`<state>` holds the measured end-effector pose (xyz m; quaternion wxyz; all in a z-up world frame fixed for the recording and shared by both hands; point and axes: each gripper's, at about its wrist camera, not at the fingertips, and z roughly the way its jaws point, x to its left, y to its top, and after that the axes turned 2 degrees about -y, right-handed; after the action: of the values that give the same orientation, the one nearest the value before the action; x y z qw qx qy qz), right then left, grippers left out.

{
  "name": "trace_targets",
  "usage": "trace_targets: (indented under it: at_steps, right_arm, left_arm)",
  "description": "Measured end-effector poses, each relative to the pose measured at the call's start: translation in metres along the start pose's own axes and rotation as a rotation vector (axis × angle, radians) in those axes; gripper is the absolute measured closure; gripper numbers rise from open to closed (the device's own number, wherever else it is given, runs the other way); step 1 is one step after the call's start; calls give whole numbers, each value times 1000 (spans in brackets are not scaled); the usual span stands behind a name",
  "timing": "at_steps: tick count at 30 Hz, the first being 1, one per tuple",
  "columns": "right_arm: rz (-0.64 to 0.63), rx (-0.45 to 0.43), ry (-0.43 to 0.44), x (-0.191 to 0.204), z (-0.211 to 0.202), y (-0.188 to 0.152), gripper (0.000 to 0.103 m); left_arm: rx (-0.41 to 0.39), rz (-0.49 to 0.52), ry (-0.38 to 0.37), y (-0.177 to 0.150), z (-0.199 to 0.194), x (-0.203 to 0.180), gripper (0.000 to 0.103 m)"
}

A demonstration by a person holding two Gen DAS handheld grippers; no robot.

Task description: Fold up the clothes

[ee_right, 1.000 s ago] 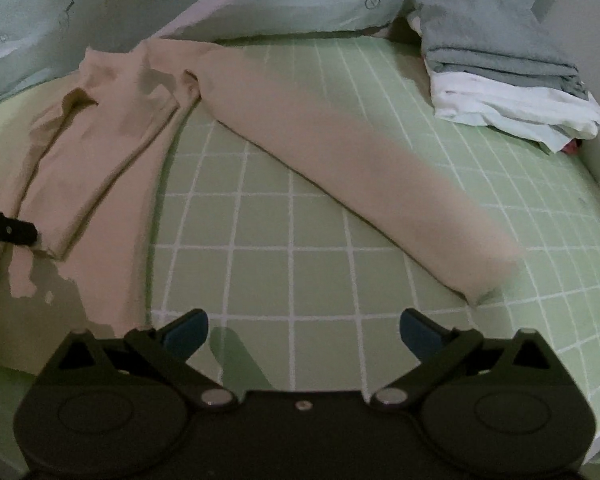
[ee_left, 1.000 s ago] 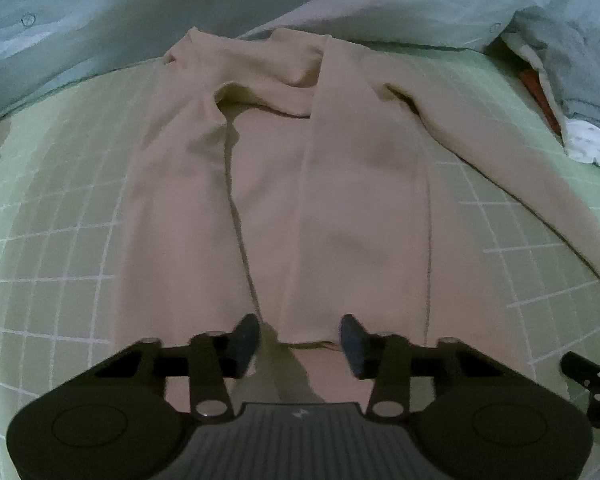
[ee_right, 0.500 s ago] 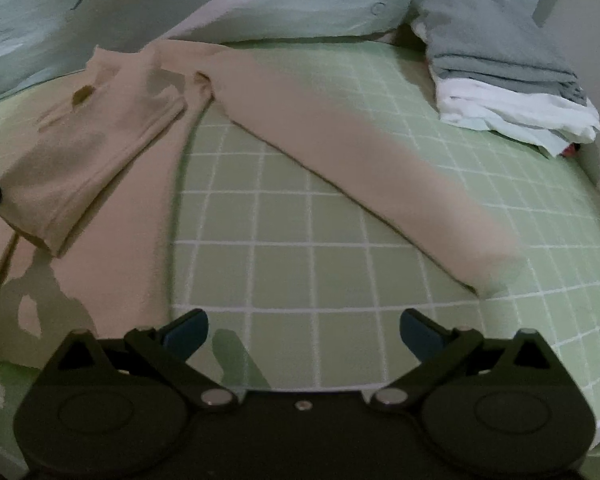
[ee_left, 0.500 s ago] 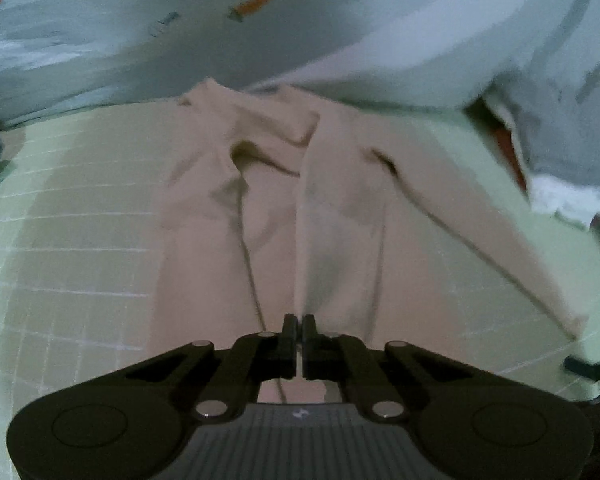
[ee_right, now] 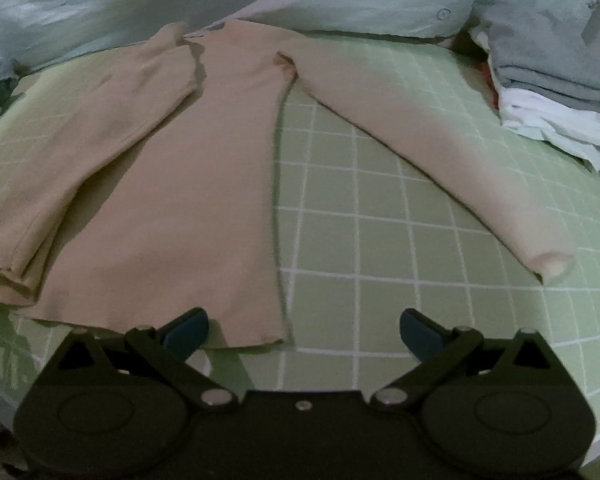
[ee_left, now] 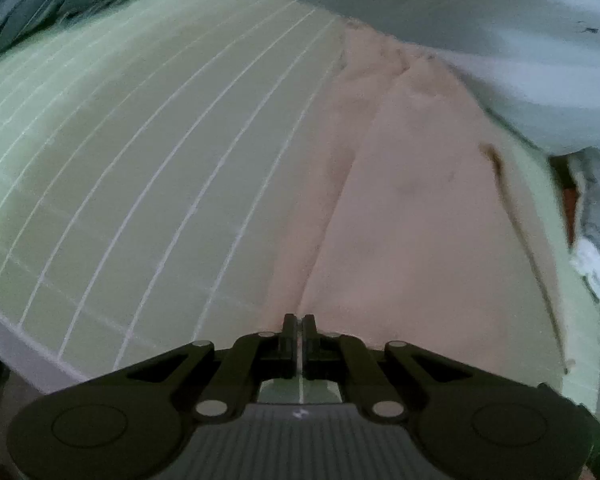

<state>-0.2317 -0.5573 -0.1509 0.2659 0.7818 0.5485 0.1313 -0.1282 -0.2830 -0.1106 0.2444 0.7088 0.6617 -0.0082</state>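
Where claws (ee_right: 302, 330) hover: beige sweater (ee_right: 204, 184) ahead.

Left tongs (ee_left: 299, 325): jaws apart a second ago, now pressed together on the hem edge of the beige long-sleeved knit top (ee_left: 420, 220).
Left view: earlier centred over the top; now swung to the side, so the green bed sheet with white grid lines (ee_left: 140, 160) fills the left half and the top lies to the right.
Folded left part of the top (ee_right: 80, 152): earlier lying over the body; now drawn outward toward the left of the right view, its lower edge lifted.
Right tongs (ee_right: 304, 330): earlier over bare sheet; now just beside the top's bottom corner.
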Motion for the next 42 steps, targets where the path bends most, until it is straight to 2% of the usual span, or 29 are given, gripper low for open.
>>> trace_targets:
  at_steps: [3, 8, 9, 11, 14, 17, 24, 29, 32, 37, 42]
  right_arm:
    - [-7, 2, 6, 3, -1, -1, 0]
    - [-7, 3, 15, 5, -1, -1, 0]
    - [-4, 2, 14, 4, 0, -1, 0]
    - [1, -6, 14, 1, 1, 2, 0]
    - [30, -27, 7, -5, 1, 7, 0]
    - [74, -43, -2, -14, 3, 12, 0]
    - [149, -61, -25, -39, 17, 29, 0]
    - [188, -73, -58, -59, 33, 50, 0]
    - [224, -91, -102, -82, 41, 62, 0]
    - [304, -103, -178, -121, 61, 86, 0]
    - [318, -52, -224, -148, 84, 97, 0]
  left_arm:
    - [5, -1, 11, -4, 1, 1, 97]
    - [-39, 30, 32, 0, -6, -9, 65]
    - [-48, 37, 42, 2, -7, -12, 62]
    - [-59, 47, 58, 3, -8, -16, 47]
    - [-74, 65, 81, 7, -6, -24, 35]
    - [-84, 84, 111, 14, -5, -31, 27]
    - [-102, 126, 157, 35, 4, -48, 25]
    - [-116, 161, 180, 62, 22, -69, 22]
    - [-131, 184, 189, 85, 35, -86, 21]
    - [-170, 237, 196, 140, 66, -110, 19]
    - [-184, 261, 226, 196, 112, -126, 17]
